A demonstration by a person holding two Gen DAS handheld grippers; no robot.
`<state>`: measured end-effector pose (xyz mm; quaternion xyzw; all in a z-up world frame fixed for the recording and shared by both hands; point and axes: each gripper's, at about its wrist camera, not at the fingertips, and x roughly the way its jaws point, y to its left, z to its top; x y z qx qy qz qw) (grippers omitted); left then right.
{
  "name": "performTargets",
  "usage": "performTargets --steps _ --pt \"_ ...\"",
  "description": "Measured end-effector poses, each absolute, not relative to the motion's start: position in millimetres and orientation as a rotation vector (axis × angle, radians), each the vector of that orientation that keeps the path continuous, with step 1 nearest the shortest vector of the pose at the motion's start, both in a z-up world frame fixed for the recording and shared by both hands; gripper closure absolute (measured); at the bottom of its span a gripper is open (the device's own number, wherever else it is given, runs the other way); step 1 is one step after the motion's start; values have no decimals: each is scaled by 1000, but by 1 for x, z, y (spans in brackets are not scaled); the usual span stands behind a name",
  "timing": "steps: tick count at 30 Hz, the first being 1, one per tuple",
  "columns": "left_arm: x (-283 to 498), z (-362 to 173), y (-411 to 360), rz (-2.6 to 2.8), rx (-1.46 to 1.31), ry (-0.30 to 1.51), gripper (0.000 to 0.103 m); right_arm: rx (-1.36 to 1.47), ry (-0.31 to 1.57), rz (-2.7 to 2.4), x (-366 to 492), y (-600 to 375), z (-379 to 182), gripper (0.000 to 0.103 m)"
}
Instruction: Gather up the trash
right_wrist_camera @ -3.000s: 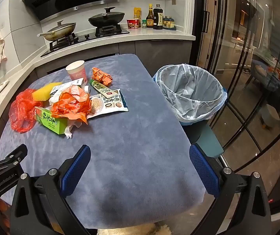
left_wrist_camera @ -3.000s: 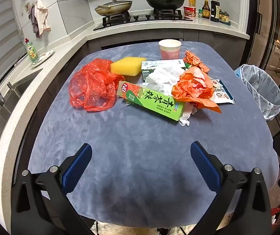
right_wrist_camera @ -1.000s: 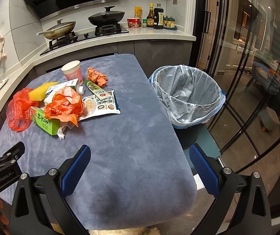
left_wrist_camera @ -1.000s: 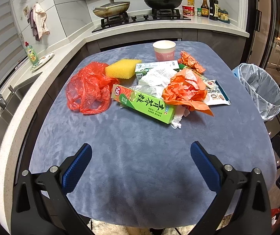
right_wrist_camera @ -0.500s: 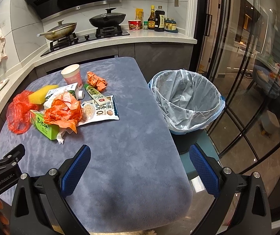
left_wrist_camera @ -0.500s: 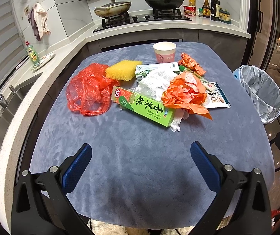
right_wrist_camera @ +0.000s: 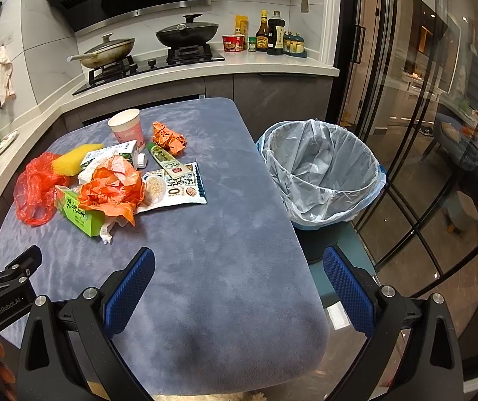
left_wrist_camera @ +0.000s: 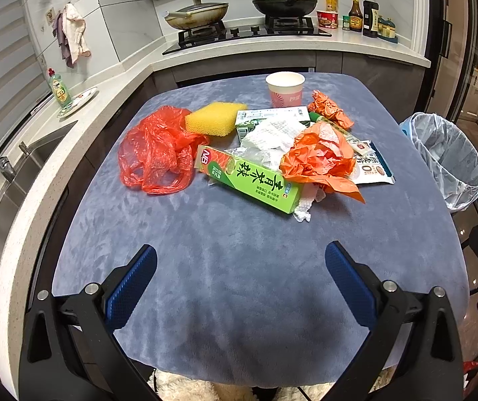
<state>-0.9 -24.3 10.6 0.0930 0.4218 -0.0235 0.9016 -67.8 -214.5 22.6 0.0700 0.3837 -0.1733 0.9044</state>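
Observation:
Trash lies in a pile on the blue-grey table (left_wrist_camera: 239,267): a red plastic bag (left_wrist_camera: 155,153), a yellow sponge (left_wrist_camera: 213,122), a green carton (left_wrist_camera: 249,178), crumpled orange paper (left_wrist_camera: 319,158), white tissue (left_wrist_camera: 272,133), a snack packet (right_wrist_camera: 175,188), a small orange wad (right_wrist_camera: 168,140) and a pink paper cup (left_wrist_camera: 285,88). A lined trash bin (right_wrist_camera: 320,173) stands right of the table. My left gripper (left_wrist_camera: 239,264) is open and empty over the near table. My right gripper (right_wrist_camera: 237,267) is open and empty near the table's right edge.
A kitchen counter with a stove, two pans (left_wrist_camera: 284,1) and sauce bottles (right_wrist_camera: 274,33) runs behind the table. A sink (left_wrist_camera: 8,180) and dish soap bottle (left_wrist_camera: 59,88) are on the left. Glass doors (right_wrist_camera: 422,133) stand to the right.
Both grippers have drifted slightly, so the trash pile and bin shift a little in view. Nothing on the table has moved. Both grippers stay open.

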Motion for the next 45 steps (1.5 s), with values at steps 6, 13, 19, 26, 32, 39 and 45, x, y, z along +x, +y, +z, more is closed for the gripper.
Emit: performTargets --steps 6,13,19,26,32,39,45 --pt "-2 11 -24 -48 192 871 7 147 792 -360 -68 -214 22 6" --pt "-3 11 -24 -48 191 873 7 148 791 -358 -68 -214 22 6" --pt "-6 12 -23 -50 191 870 7 149 792 -357 -68 -214 22 6" --pt "-3 9 -19 -44 160 897 7 150 805 -356 -67 -213 17 6" --pt "11 4 -3 -43 96 920 7 158 811 -357 -60 -216 12 7" --pt "52 -2 37 9 38 922 7 157 814 -354 -43 -214 5 7" --pt "100 -1 73 65 3 890 7 153 828 -319 -17 -202 -3 7"
